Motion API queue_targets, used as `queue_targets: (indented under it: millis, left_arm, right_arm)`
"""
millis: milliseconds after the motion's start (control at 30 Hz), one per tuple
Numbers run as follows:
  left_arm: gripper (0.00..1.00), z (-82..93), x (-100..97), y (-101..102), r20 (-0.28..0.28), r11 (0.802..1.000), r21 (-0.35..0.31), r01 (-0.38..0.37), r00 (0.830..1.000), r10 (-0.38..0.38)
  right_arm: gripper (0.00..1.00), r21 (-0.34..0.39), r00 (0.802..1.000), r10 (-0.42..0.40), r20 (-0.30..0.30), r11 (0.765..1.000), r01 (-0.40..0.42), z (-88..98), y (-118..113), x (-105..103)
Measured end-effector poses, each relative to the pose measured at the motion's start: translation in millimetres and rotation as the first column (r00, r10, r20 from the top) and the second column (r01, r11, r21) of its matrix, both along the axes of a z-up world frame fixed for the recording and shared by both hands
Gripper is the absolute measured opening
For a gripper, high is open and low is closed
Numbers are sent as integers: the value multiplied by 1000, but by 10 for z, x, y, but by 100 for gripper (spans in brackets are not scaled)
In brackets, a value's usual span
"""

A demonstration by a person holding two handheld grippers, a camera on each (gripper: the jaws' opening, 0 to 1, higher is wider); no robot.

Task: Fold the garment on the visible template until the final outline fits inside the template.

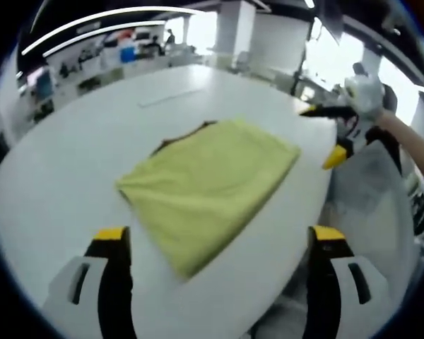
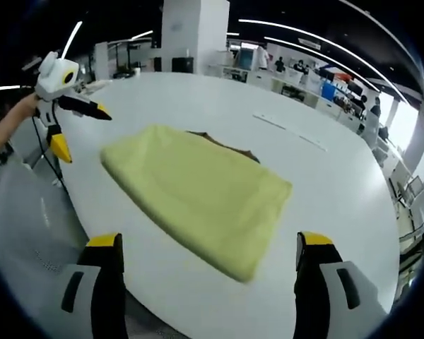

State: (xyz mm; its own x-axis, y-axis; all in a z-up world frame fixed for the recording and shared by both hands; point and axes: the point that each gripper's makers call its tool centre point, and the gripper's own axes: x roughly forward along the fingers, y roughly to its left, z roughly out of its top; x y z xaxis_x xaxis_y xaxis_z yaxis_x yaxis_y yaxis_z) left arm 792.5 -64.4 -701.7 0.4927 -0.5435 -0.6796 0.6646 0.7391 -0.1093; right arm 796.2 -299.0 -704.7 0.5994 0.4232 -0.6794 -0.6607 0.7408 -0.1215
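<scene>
Left gripper [image 1: 218, 244] near the desk edge, jaws spread wide, grasping nothing; right gripper [image 2: 208, 251] likewise released, jaws apart and empty, at the near edge; between and beyond each pair of jaws the yellow garment [image 1: 208, 183] lies folded flat on the white desk [image 1: 71, 155], a dark template [image 2: 230, 148] edge peeking out along its far side; farther off, office desks and ceiling lights [image 2: 304, 42], blurred.
</scene>
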Motion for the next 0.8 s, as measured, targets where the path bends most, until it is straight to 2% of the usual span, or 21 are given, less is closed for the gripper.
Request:
queue_targets:
  millis: [100,133,167,233,333,400,433,500,567,600,667,700,800]
  left_arm:
    - [100,-33,-44,7,-19,1000,20,-21,1000,22]
    - [100,-16,-56,-10,0,1000,17,-23,1000,23]
    - [100,2,-51,-30,21,1000,9,-17,1000,17]
    - [100,-29,-81,-6,-12,999,18,-50,999,50]
    - [100,-1,-104,-26,1,998,42,-54,999,54]
    - [100,42,-99,-60,14,998,22,-63,998,62]
    - [100,43,-104,-70,2,997,3,-81,997,81]
    - [100,24,-102,-30,-5,994,9,-107,994,107]
    - [100,20,-92,13,25,992,33,-121,992,120]
    - [100,27,-94,20,35,991,32,-131,991,130]
    - [100,52,-89,24,39,987,12,-159,987,158]
    - [100,84,-77,12,39,982,-26,-187,981,188]
    - [100,102,-111,19,46,980,-14,-199,979,200]
  right_arm:
    - [100,27,1000,1,-14,1000,-1,14,6,-6]
    - [100,47,1000,8,23,999,-9,65,13,26]
    - [100,46,1000,11,24,999,-12,60,7,19]
    - [100,49,1000,23,4,999,-23,4,-13,-15]
    - [100,51,999,43,-14,998,-43,-73,-85,-24]
    - [100,60,999,37,-15,998,-36,-85,-147,-16]
    - [100,77,999,36,-22,996,-34,-88,-165,-24]
    - [100,90,999,26,-28,996,-23,-93,-215,-4]
    - [100,109,1000,17,-18,994,-15,-66,-246,19]
    - [100,125,999,13,-34,992,-9,-68,-249,23]
    - [100,124,999,21,-33,992,-17,-65,-262,41]
    - [100,122,999,22,-28,992,-18,-55,-269,55]
    - [100,141,999,45,-25,989,-41,-33,-247,61]
